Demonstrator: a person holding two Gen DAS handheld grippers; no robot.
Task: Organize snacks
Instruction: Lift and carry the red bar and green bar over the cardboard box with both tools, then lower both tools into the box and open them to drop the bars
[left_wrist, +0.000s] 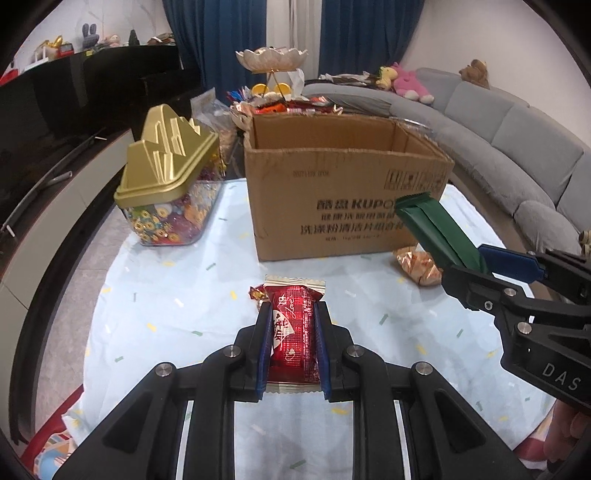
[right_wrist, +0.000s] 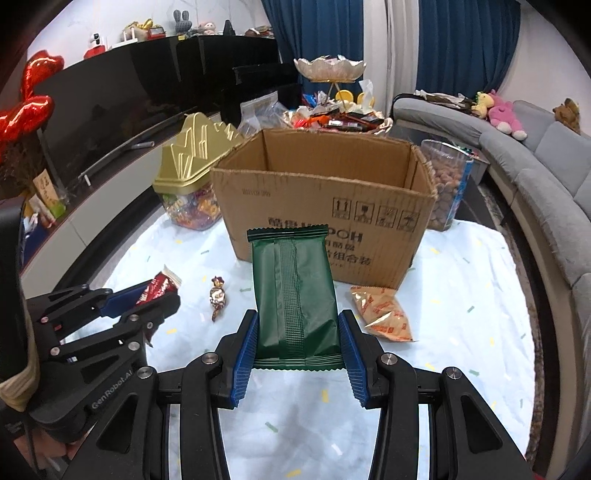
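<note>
My left gripper (left_wrist: 292, 314) is shut on a red snack packet (left_wrist: 293, 332), held above the light tablecloth. My right gripper (right_wrist: 298, 321) is shut on a dark green packet (right_wrist: 293, 295); in the left wrist view that green packet (left_wrist: 432, 229) and right gripper (left_wrist: 484, 258) show at the right, in front of the box. An open cardboard box (right_wrist: 325, 206) stands ahead of both grippers, its inside walls bare as far as I see. A small wrapped candy (right_wrist: 218, 297) and a golden snack bag (right_wrist: 384, 314) lie on the cloth near the box front.
A clear jar with a gold mountain-shaped lid (left_wrist: 168, 184) stands left of the box. A jar of nuts (right_wrist: 445, 188) sits to its right. Behind it is a tiered dish heaped with sweets (right_wrist: 332, 114). A grey sofa (left_wrist: 517, 147) curves along the right, a black TV cabinet (left_wrist: 74, 110) along the left.
</note>
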